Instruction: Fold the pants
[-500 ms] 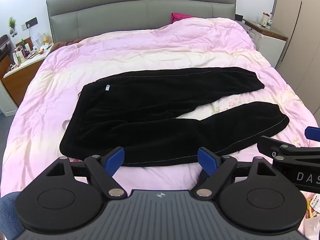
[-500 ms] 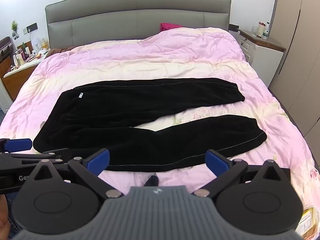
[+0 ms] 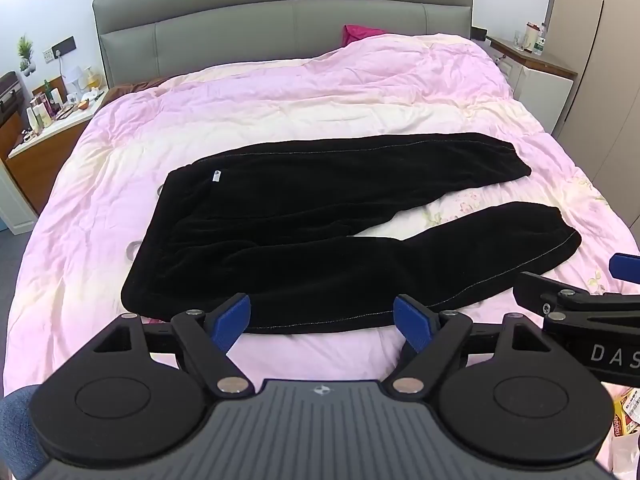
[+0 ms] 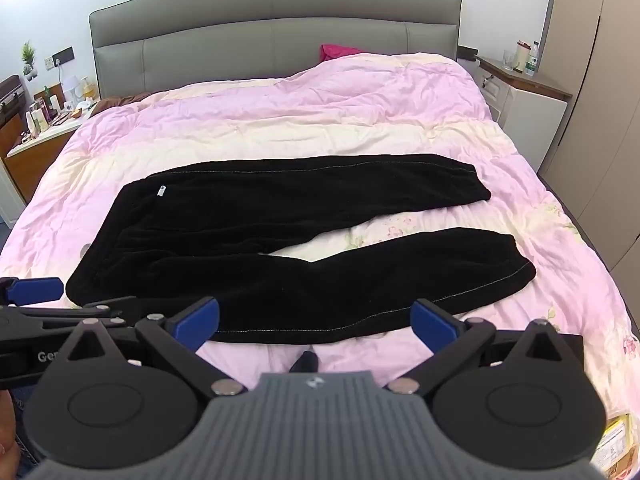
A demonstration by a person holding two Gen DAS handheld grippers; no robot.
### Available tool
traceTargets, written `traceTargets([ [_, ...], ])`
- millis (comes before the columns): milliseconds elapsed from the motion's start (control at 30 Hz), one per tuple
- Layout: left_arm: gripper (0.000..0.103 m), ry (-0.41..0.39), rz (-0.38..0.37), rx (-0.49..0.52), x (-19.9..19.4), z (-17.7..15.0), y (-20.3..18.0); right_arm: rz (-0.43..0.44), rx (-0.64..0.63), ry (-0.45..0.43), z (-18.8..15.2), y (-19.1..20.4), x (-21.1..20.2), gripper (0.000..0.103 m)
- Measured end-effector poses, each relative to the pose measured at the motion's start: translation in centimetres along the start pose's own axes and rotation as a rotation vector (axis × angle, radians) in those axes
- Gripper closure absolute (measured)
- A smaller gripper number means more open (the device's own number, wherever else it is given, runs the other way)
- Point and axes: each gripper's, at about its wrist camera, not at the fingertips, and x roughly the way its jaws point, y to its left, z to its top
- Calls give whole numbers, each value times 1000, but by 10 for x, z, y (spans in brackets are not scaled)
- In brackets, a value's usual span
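Observation:
Black pants (image 3: 312,232) (image 4: 280,240) lie flat on the pink quilt (image 3: 280,112) (image 4: 280,120), waistband to the left, two legs spread apart toward the right. My left gripper (image 3: 326,318) hovers open above the pants' near edge, below the waist part, with nothing between its blue pads. My right gripper (image 4: 316,320) is open too, over the near edge of the front leg, empty. Each gripper shows at the side of the other's view.
A grey headboard (image 3: 280,24) stands at the far end. A cluttered nightstand (image 3: 44,120) is at the left, a white one with bottles (image 3: 536,68) at the right beside a wardrobe. A magenta cloth (image 3: 360,32) lies by the headboard. Packets (image 4: 616,448) lie at bottom right.
Both grippers have edged slightly forward toward the pants' near edge; jaws stay open and the pants have not moved.

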Motion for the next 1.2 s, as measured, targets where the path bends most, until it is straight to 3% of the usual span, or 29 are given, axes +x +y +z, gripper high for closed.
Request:
traceTargets([
  [1200,8,2,4,0,0,-2,-3,-4,3,0,-6,0,3,5],
])
